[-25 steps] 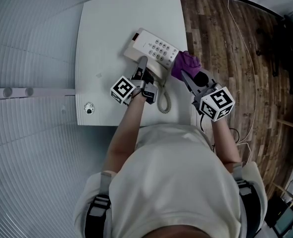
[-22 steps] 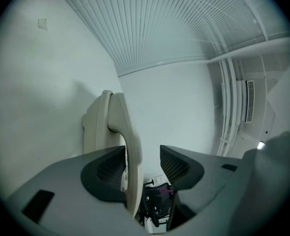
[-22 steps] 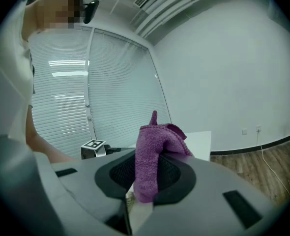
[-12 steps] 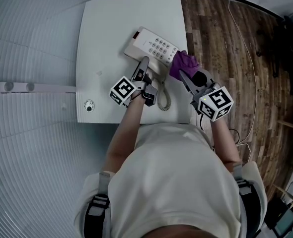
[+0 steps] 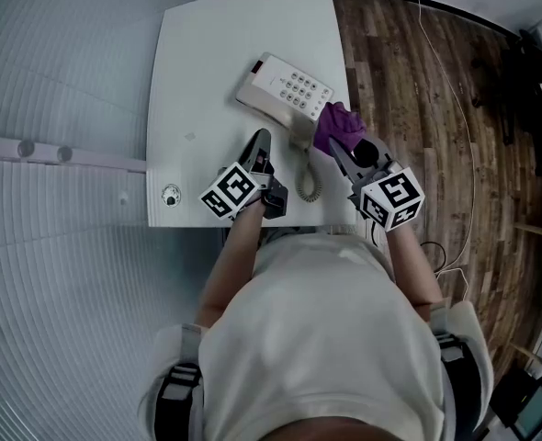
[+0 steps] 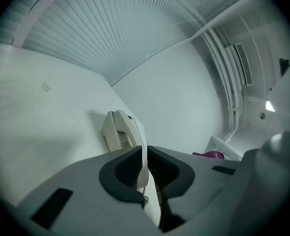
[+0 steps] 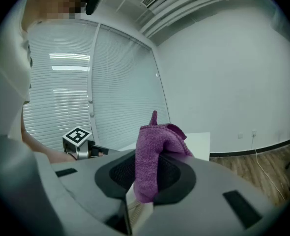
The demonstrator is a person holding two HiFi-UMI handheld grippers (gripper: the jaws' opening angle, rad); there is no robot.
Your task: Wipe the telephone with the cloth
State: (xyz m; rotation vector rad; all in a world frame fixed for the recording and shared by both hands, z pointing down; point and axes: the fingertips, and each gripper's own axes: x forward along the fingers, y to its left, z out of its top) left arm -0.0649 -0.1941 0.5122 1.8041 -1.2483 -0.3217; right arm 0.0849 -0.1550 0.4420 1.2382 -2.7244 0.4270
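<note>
Telephone [image 5: 285, 88] sits upper centre of the head view on the white tabletop [image 5: 207, 53], keypad up. Its handset [image 6: 116, 127] looks seated on the base, and the coiled cord [image 5: 308, 168] trails down toward the tabletop's near edge. Purple cloth [image 5: 337, 125] is just beside the phone's lower-right corner, at the tabletop's right edge — can't tell if it touches the casing. Right tool [image 5: 335, 143] is clenched on that cloth, which its own view shows bunched between the pads and sticking up past them. What changed: left tool [image 5: 263, 138] was up against the phone's near edge a moment back. Now it has pulled down-frame and sits apart from the phone, over bare tabletop left of the cord. Its jaws have just been closing and are nearly together with nothing in them — the phone only shows beyond the slit. Right tool and cloth have barely shifted against the phone. Reading: left side looks done handling the phone and is out of the way, so the phone is free for the cloth. No wipe contact visible yet. Next move likely needs the cloth brought up-left onto keypad and handset, with light pressure so the phone doesn't slide.
</note>
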